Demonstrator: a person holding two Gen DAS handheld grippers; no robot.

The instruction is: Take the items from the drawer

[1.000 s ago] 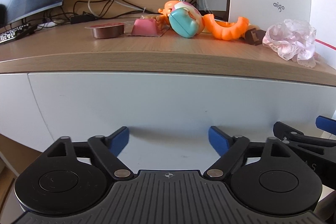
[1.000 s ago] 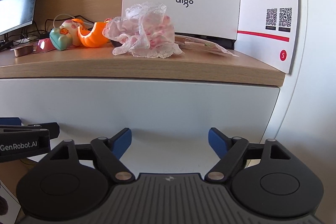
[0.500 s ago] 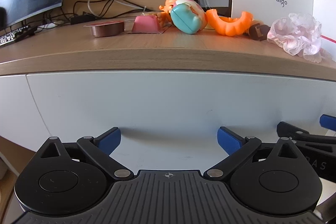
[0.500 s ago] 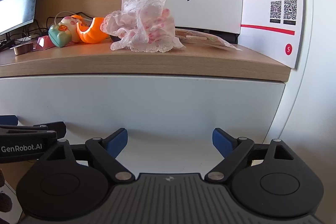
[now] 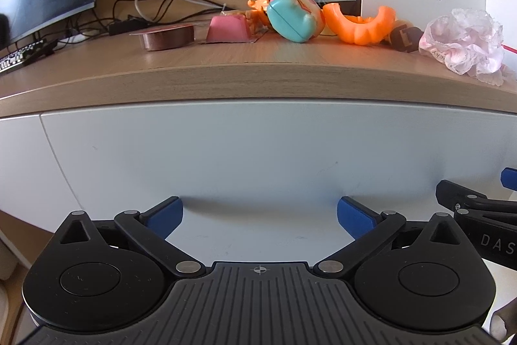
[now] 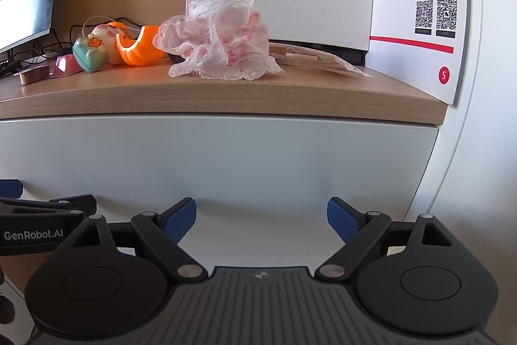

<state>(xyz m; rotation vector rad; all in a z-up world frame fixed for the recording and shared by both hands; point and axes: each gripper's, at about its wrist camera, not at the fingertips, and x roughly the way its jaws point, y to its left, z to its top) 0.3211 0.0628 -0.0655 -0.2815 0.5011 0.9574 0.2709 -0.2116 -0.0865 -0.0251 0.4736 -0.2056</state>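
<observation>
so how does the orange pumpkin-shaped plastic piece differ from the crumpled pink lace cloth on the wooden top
The orange pumpkin-shaped plastic piece is a rigid, glossy, ribbed shell, one solid bright colour; the crumpled pink lace cloth is soft, pale, frilly and partly see-through. The plastic piece holds a curved, open cup shape, while the cloth is bunched in a loose heap. The cloth looks bulkier and lies nearer the front edge. Both rest on the wooden top above the closed drawer front.

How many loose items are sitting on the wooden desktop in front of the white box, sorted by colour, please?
Brown: 2, the tape roll and a small dark item half hidden by the lace
Pink: 2, the pink block and the lace bundle
Orange: 2, the curved orange piece and an orange toy at the back
Teal and cream: 1, the heart-shaped case
Total: 7
</observation>
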